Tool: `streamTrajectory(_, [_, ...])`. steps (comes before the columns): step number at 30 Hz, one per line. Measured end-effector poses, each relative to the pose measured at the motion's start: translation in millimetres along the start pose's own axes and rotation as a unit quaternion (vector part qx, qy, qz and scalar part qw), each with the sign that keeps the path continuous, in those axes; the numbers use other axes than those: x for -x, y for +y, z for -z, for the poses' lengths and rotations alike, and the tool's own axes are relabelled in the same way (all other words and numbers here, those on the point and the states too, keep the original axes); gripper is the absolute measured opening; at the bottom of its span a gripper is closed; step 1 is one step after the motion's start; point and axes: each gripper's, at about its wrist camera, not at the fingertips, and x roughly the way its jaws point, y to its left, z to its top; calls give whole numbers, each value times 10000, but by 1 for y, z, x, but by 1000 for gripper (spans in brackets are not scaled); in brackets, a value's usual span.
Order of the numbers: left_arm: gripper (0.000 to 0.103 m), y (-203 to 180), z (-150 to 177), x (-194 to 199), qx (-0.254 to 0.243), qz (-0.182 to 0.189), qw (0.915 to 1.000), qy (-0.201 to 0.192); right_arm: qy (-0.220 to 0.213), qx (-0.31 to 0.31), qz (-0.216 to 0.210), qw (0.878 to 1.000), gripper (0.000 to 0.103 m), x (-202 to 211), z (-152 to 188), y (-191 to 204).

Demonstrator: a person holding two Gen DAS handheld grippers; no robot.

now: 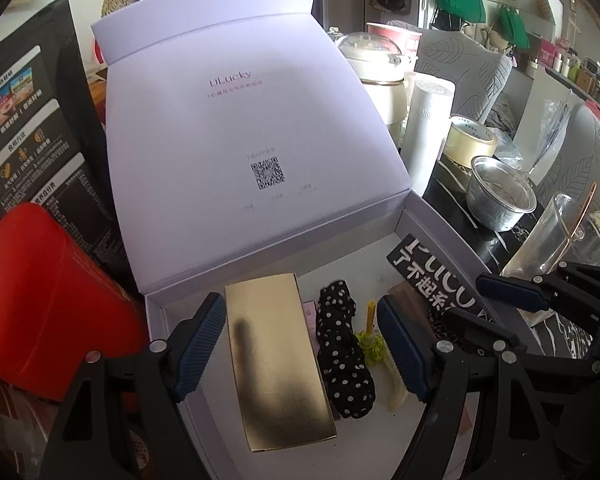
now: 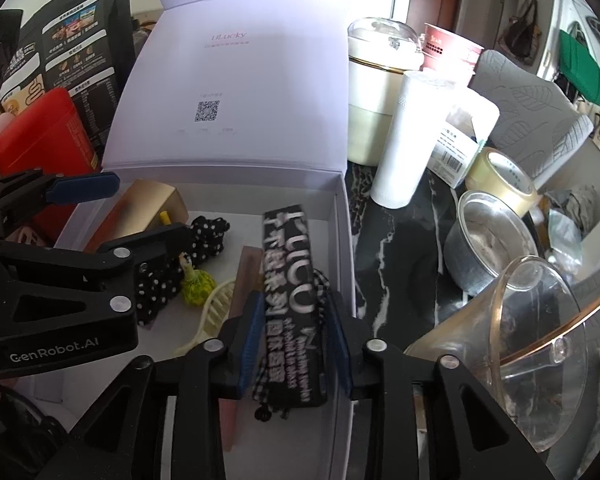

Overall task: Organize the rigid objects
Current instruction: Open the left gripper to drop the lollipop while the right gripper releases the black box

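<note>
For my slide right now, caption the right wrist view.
Right gripper straddles a black lettered box inside the open white box.

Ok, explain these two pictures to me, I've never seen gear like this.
No robot here: a person holds a two-finger gripper in each hand, each with a camera looking along its fingers. One view is from the left gripper, open above a gold box and a polka-dot cloth inside an open white box. The other is from the right gripper, with a black lettered box between its fingers; whether they press it is unclear. A metal bowl and tape roll sit on the dark table.
</note>
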Motion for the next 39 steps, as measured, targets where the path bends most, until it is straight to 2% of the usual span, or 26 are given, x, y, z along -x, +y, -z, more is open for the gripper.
streamTrajectory(3, [78, 0, -2, 5, -17, -65, 10000, -54, -36, 32, 22, 10000, 35, 4, -1, 1])
streamTrajectory(8, [78, 4, -5, 9, 95, -126, 9999, -21, -69, 80, 11, 9999, 43, 9, 0, 4])
streamTrajectory(12, [78, 9, -6, 11, 197, -4, 9998, 78, -124, 62, 22, 9999, 44, 13, 0, 5])
streamTrajectory(20, [78, 13, -7, 17, 275, -206, 9994, 107, -167, 28, -50, 9998, 47, 18, -1, 9])
streamTrajectory(27, [78, 15, -12, 35, 291, -276, 9992, -15, -274, 141, 64, 9995, 47, 29, -6, 14])
streamTrajectory(29, [78, 16, -14, 43, 291, -266, 9992, -87, -333, 154, 90, 9993, 50, 35, -8, 14])
streamTrajectory(31, [83, 15, -16, 50, 279, -308, 9990, -157, -391, 162, 105, 9990, 50, 42, -9, 15])
streamTrajectory(33, [92, 15, -18, 59, 300, -351, 9986, -257, -430, 170, 123, 9989, 51, 48, -11, 15])
streamTrajectory(36, [100, 15, -19, 70, 315, -424, 9980, -357, -504, 181, 169, 9984, 57, 57, -11, 15])
streamTrajectory(39, [100, 14, -20, 81, 332, -480, 9974, -430, -570, 159, 215, 9980, 59, 67, -11, 14])
